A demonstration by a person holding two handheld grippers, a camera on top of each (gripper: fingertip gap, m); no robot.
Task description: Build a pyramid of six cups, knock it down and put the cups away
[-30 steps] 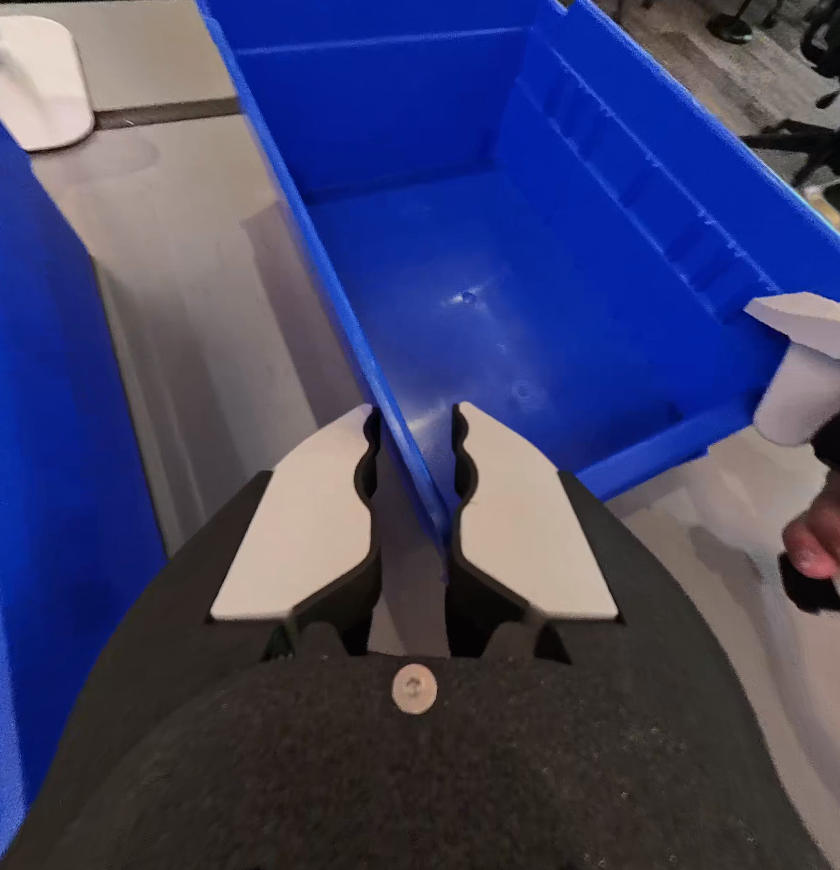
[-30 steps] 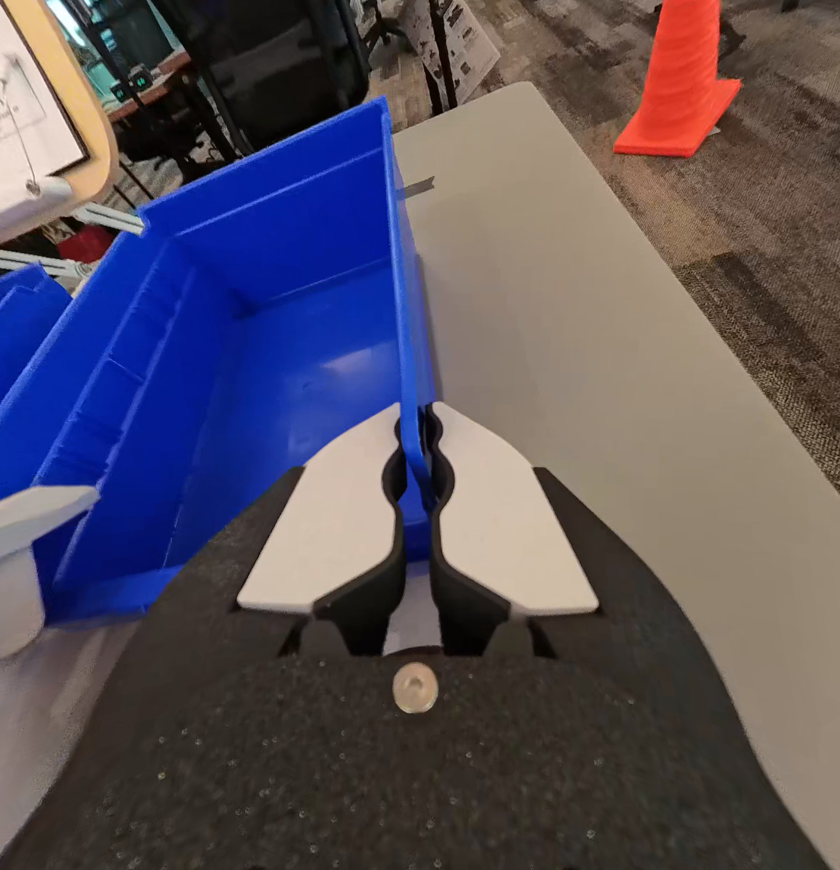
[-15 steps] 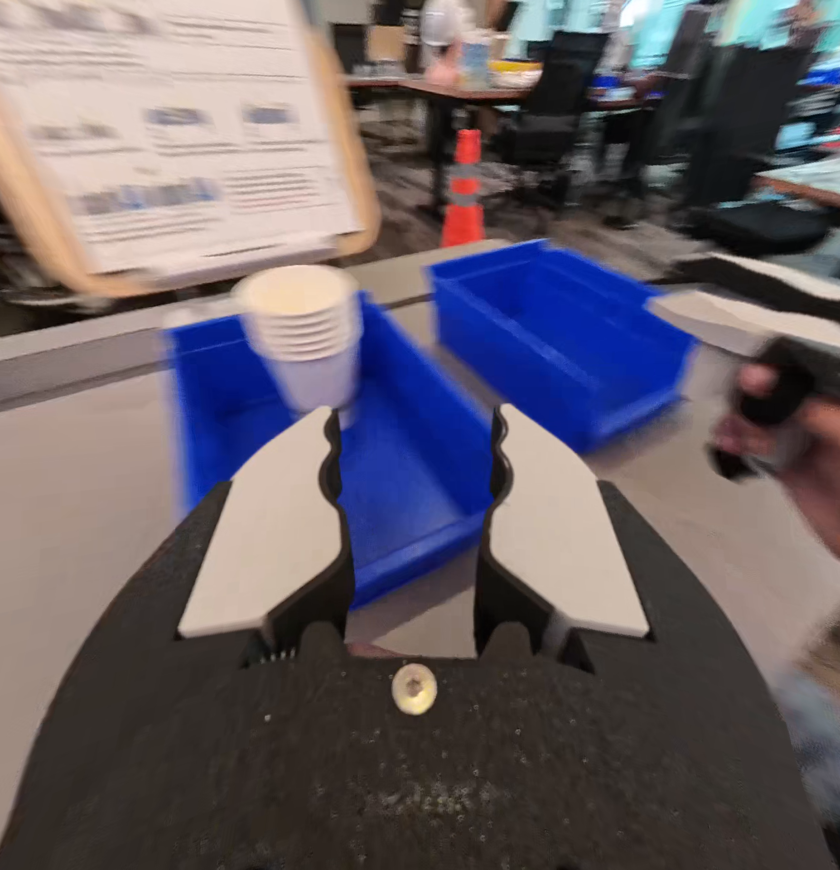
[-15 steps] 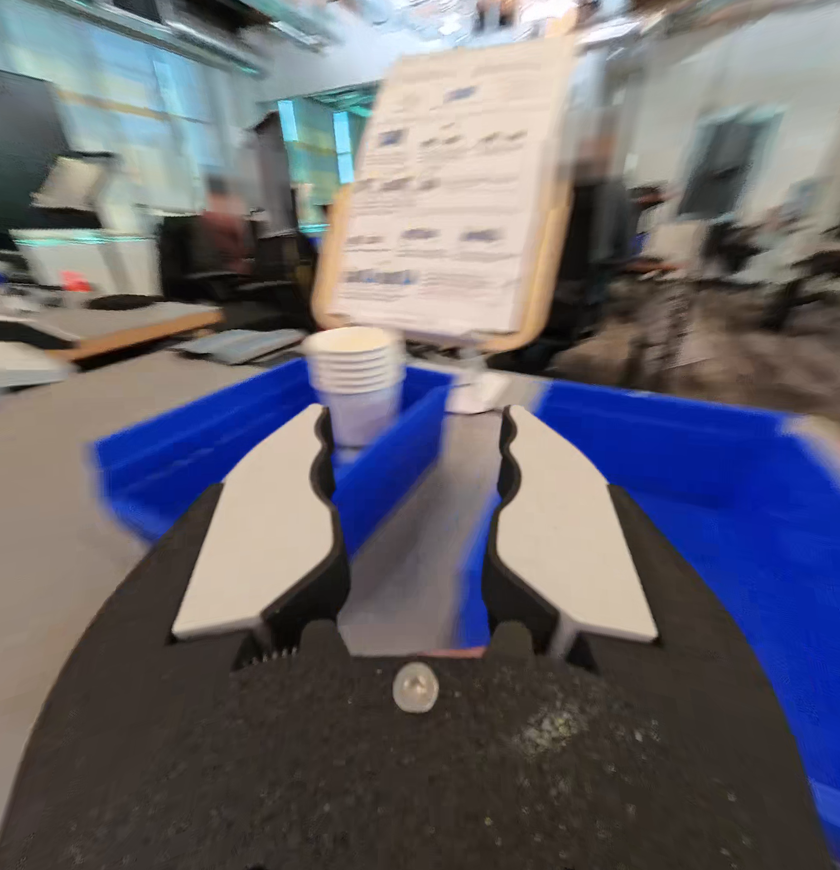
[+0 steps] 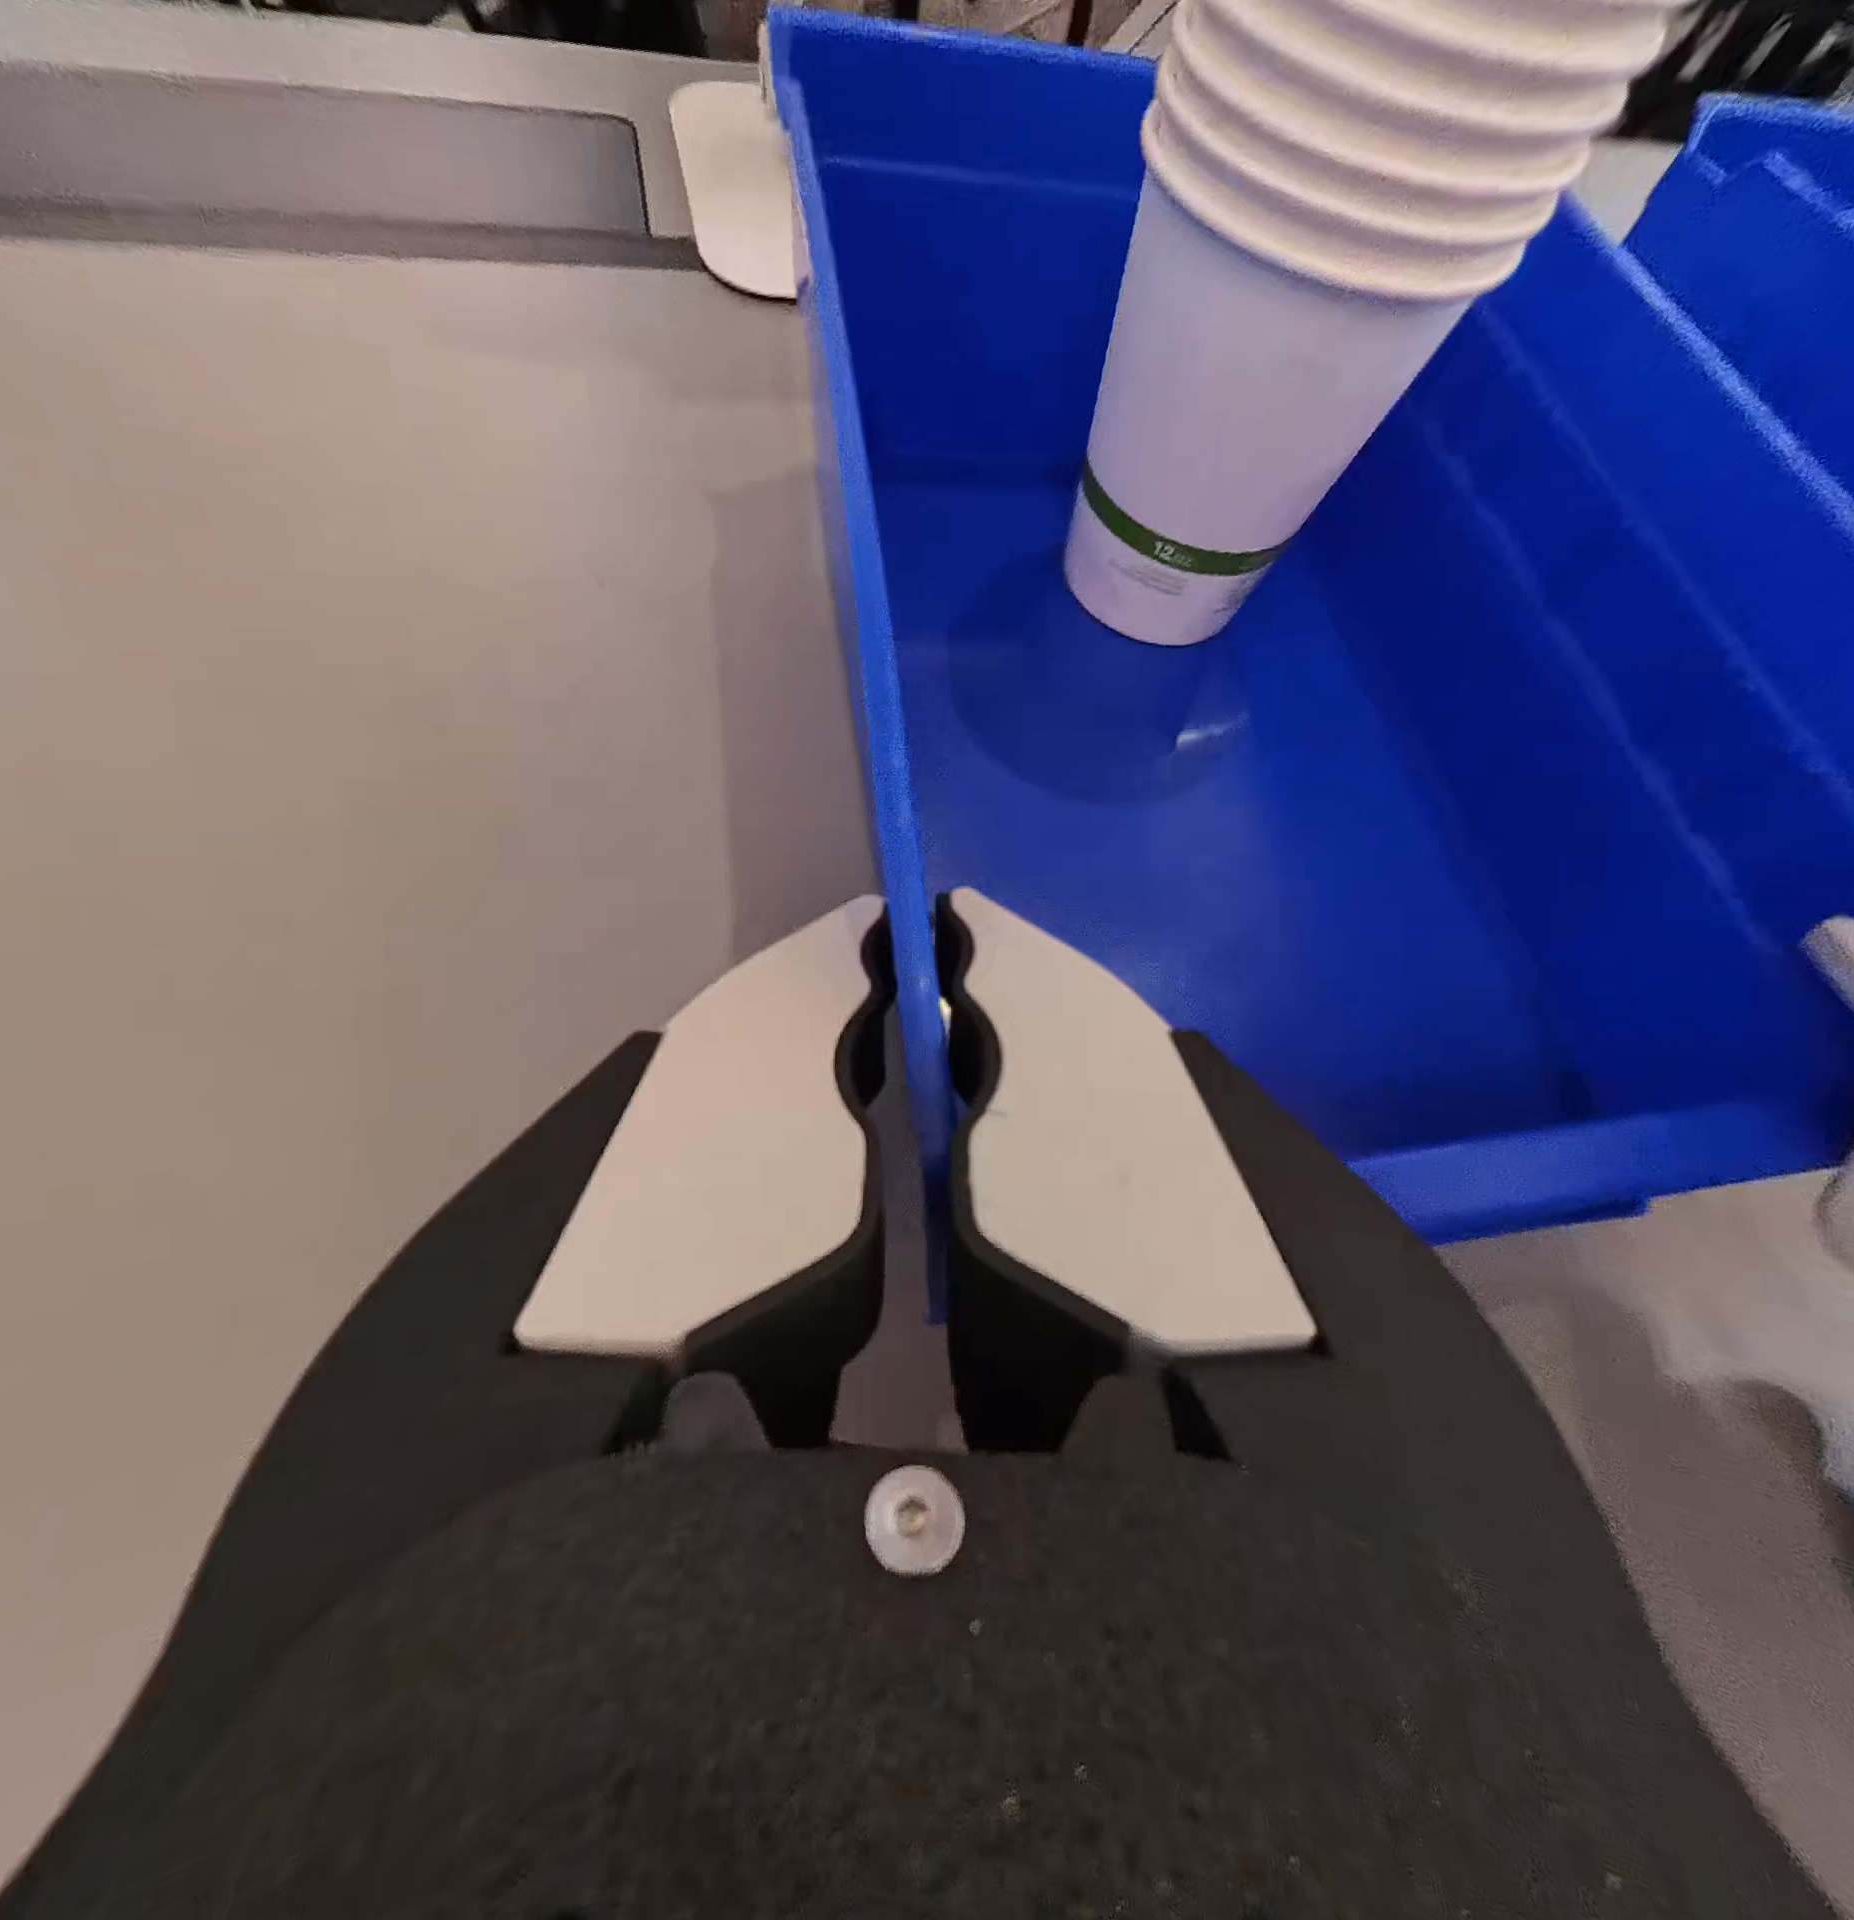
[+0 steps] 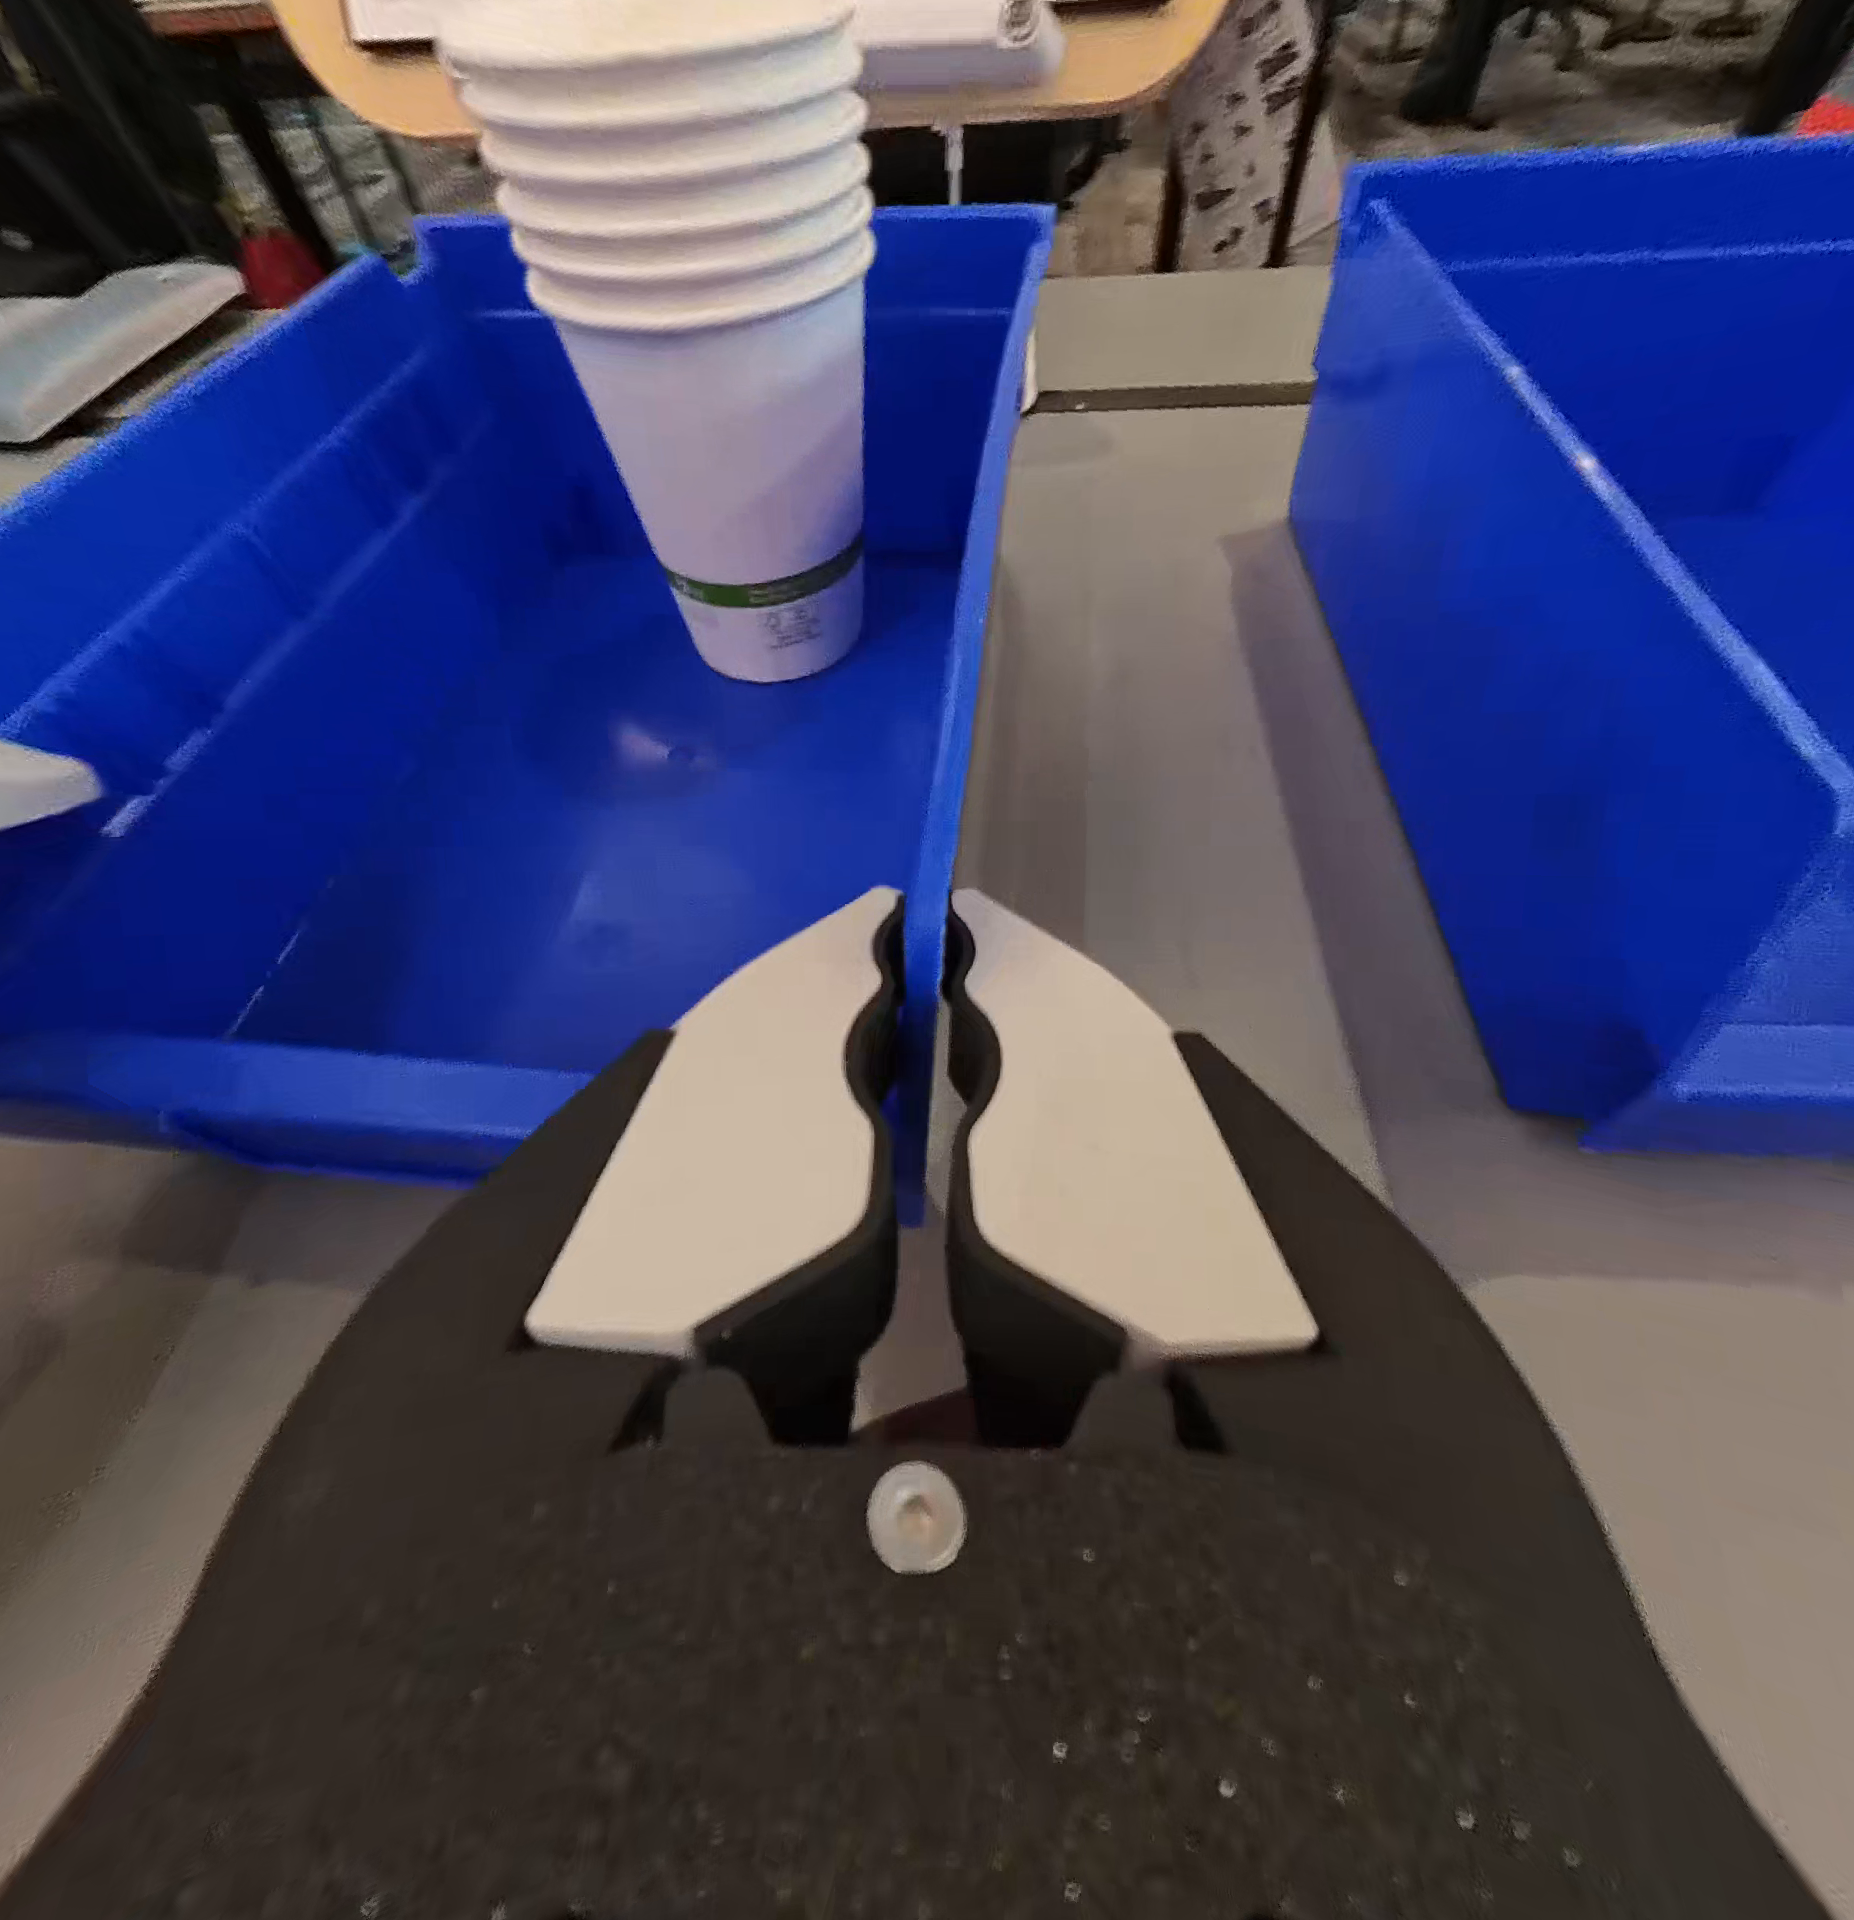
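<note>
Left gripper (image 5: 910,925) clamped on blue bin (image 5: 1266,935) left wall; right gripper (image 6: 925,914) clamped on right wall; nested paper cups (image 6: 715,416) upright upper centre.

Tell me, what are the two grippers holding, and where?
Both grip the blue bin holding the stack of cups. The left gripper pinches its left side wall; the right gripper pinches its right side wall, near the front.

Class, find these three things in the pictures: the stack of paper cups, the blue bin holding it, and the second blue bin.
stack of cups (image 6: 741,436), right wrist view, side of the bottom cup.
blue bin (image 6: 331,790), right wrist view, bare floor inside.
second blue bin (image 6: 1505,665), right wrist view, its left outer wall.
</note>
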